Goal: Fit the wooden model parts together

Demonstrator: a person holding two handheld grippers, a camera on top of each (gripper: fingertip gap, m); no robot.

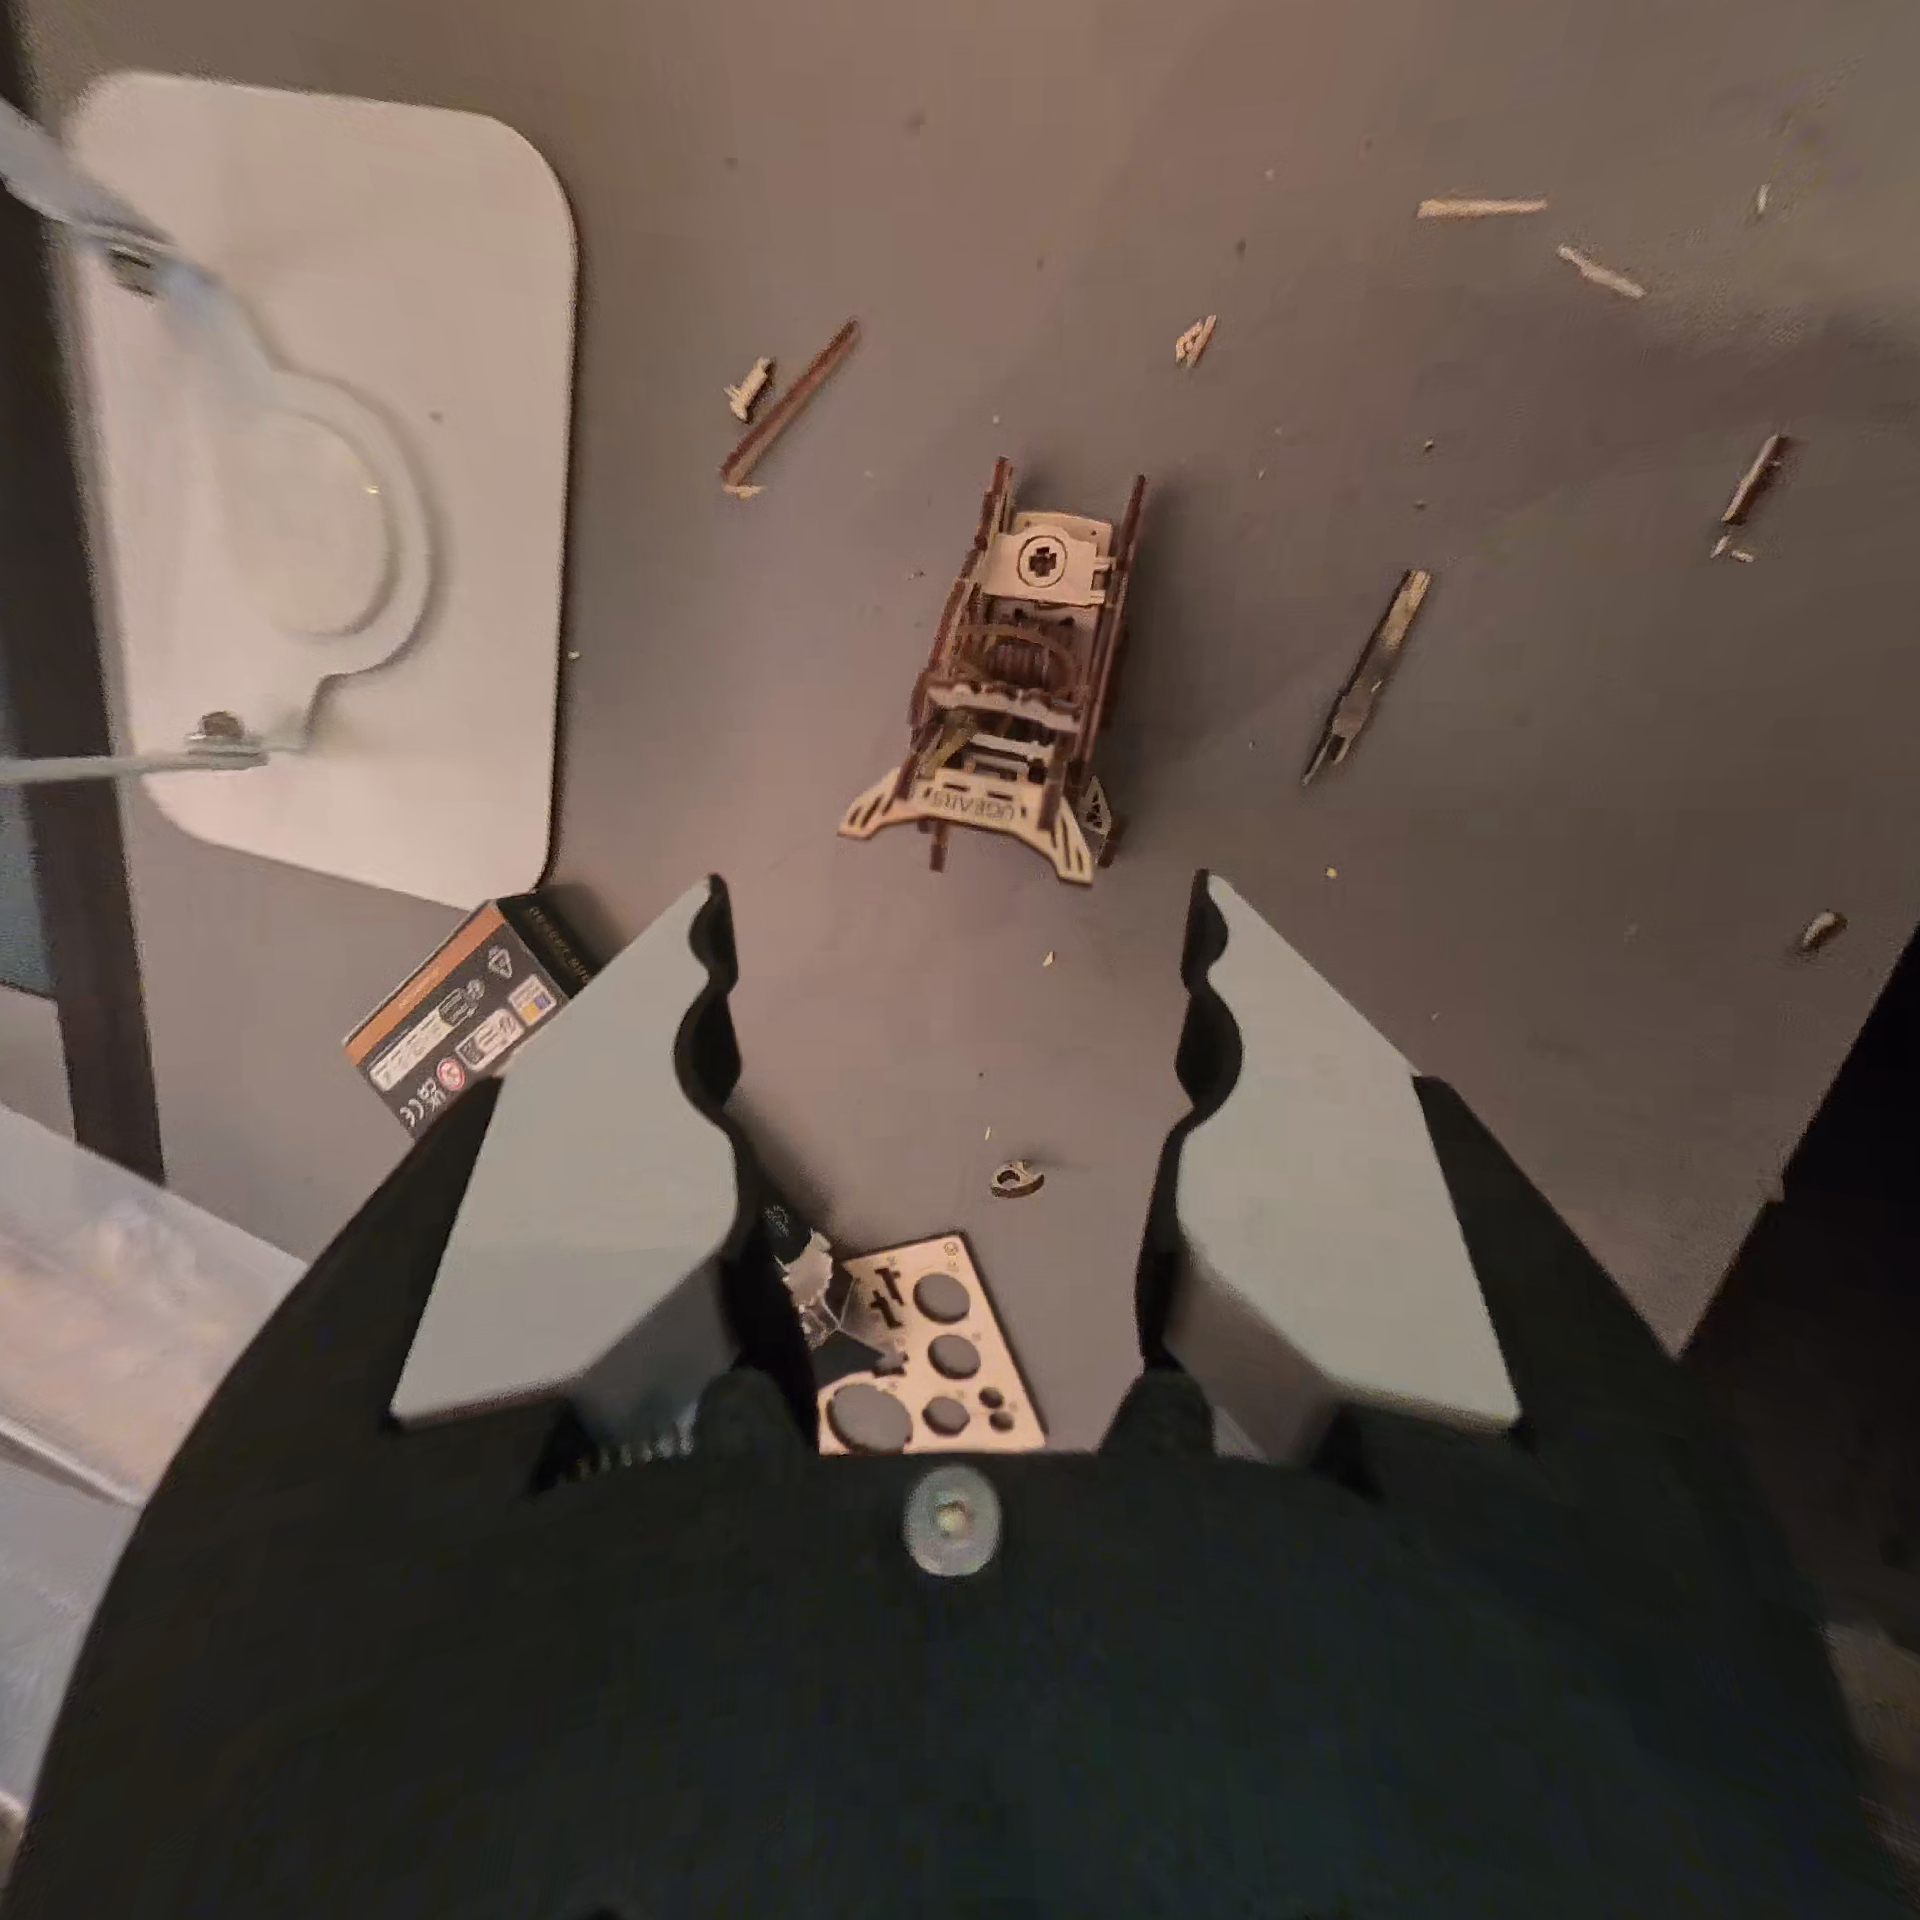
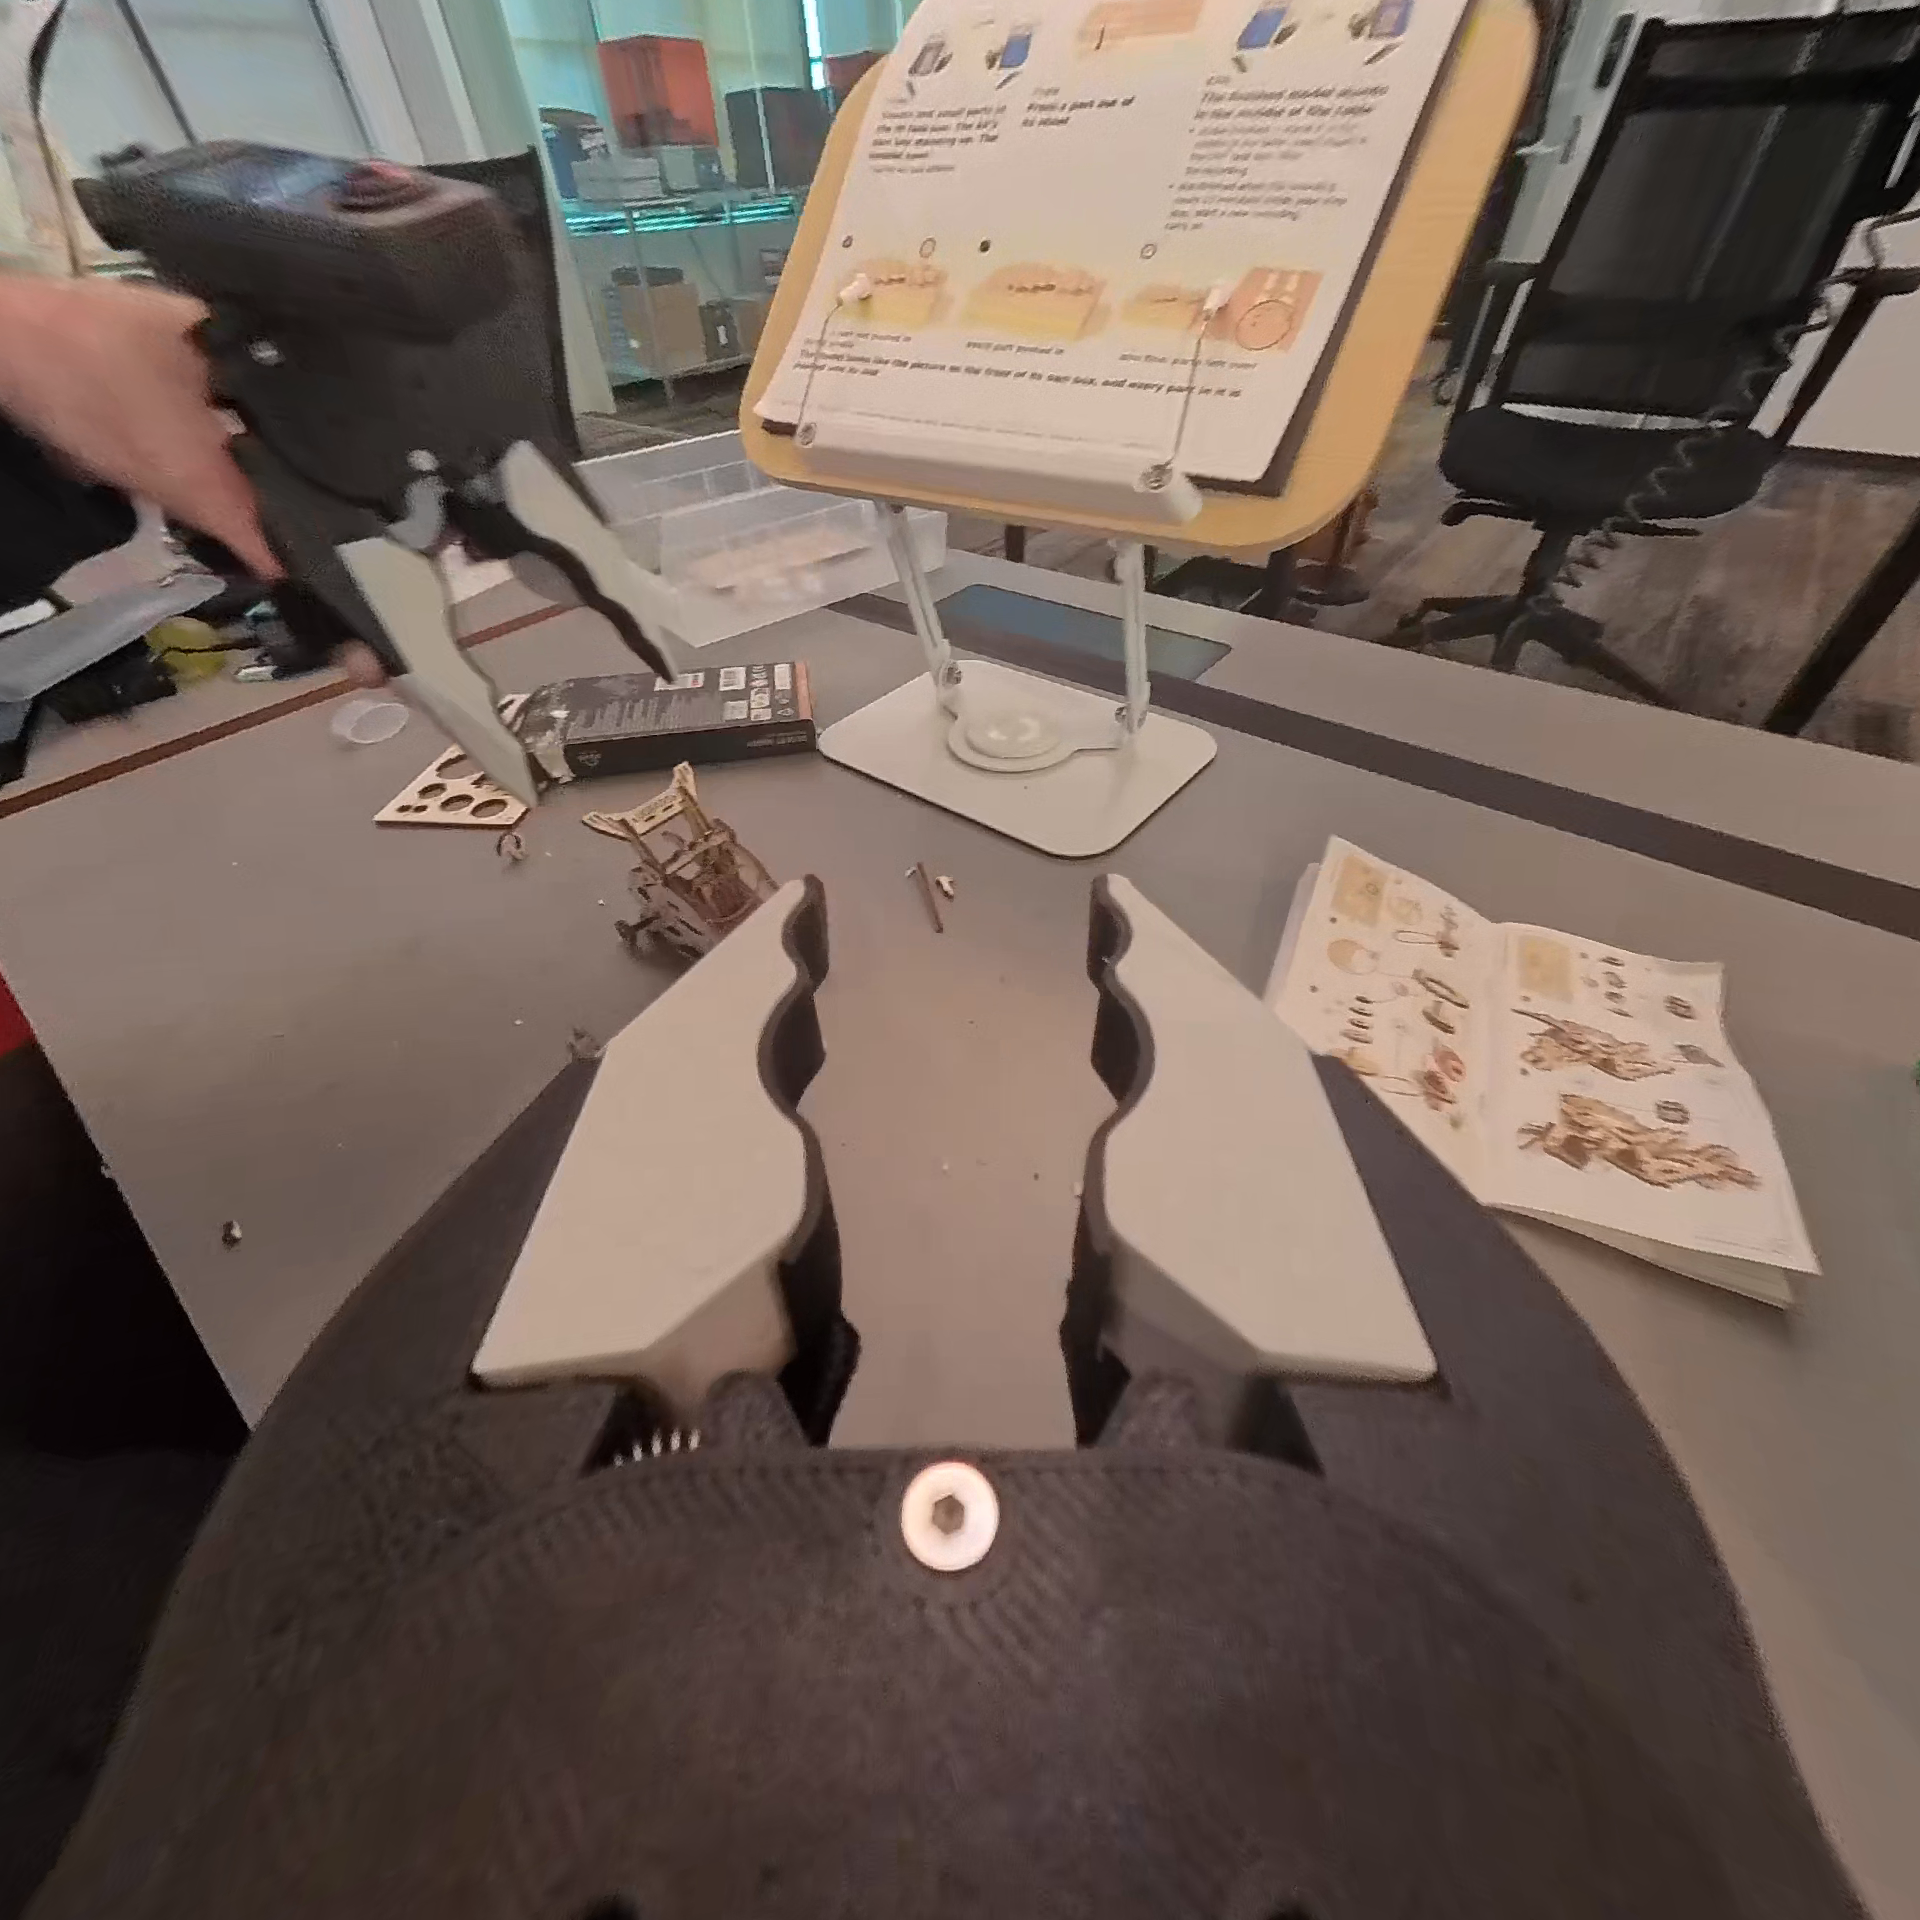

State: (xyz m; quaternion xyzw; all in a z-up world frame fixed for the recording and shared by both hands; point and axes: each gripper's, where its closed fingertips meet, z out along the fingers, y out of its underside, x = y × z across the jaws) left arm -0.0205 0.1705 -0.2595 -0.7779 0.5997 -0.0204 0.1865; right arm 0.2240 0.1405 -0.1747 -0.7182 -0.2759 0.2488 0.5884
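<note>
**Both claws empty as half-built wooden model sits alone on grey table**

The half-built model stands by itself on the grey table, just ahead of the left gripper and touched by neither tool. That gripper hangs above the table with its jaws spread wide and only bare tabletop between the pads. In the right wrist view a hand holds it tilted downward over a punched-out parts sheet and a dark box.

The right gripper is held low over the table, its jaws partly open and likewise empty. The model lies just to the left of its left fingertip, which hides part of the frame. A thin wooden stick lies on the table beyond the gap between the fingers.

Splinters and offcuts are scattered across the far side of the table, and one small curved piece lies near the sheet. An open instruction booklet rests to the right. A white stand at the middle of the table carries a tilted board with printed pages.
</note>
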